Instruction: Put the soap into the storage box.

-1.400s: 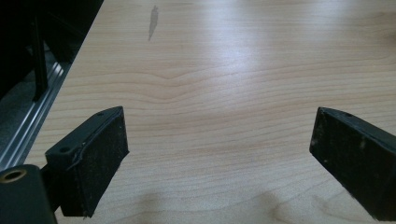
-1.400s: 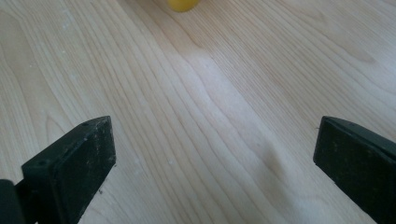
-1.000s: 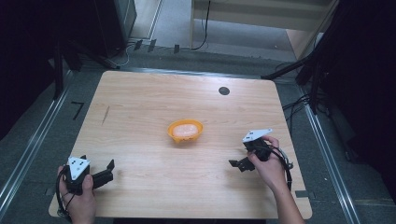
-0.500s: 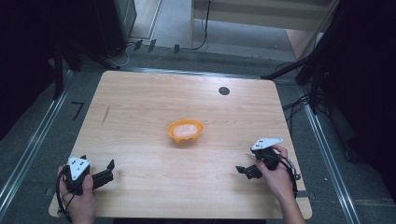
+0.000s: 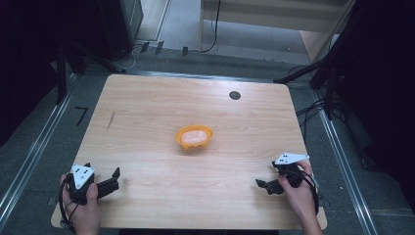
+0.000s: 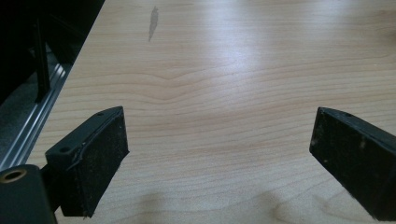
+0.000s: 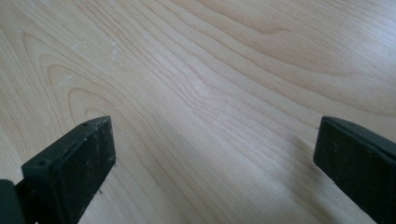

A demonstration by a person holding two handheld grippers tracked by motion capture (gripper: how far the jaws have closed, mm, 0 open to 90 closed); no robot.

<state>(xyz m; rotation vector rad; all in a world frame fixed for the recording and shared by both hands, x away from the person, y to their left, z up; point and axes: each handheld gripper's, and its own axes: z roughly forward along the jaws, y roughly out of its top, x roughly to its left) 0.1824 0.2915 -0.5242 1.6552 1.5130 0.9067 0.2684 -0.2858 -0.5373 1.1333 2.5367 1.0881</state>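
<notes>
1. High view: orange bowl (image 5: 194, 137) sits mid-table (image 5: 147, 103), upright, something pale inside; can't tell what. Nothing else on the wood but a dark round grommet (image 5: 235, 95) near the far edge.
2. High view: left gripper (image 5: 110, 182) low at the near left corner, jaws pointing right across the table. Right gripper (image 5: 264, 186) near the near right edge, jaws pointing left. Both well apart from the bowl, both empty.
3. High view judgement: step looks like the approach to the bowl. The right gripper is nearer, so reach with that one; keep the left parked unless the bowl needs steadying.
4. Left gripper view: jaws spread wide, nothing between them, bare wood ahead. A dark scuff (image 6: 152, 21) lies far up the board. Turn the hand toward centre first so the bowl comes between the jaws.
5. Right gripper view: jaws wide apart, empty, plain wood grain between. Swing it toward centre, too.
6. Doing it well, as a guess: come in low, put one jaw inside the rim and one outside, then close slowly. The rim looks thin and the bowl light, so a sideways bump could slide or tip it. Lift level to keep the contents in.
</notes>
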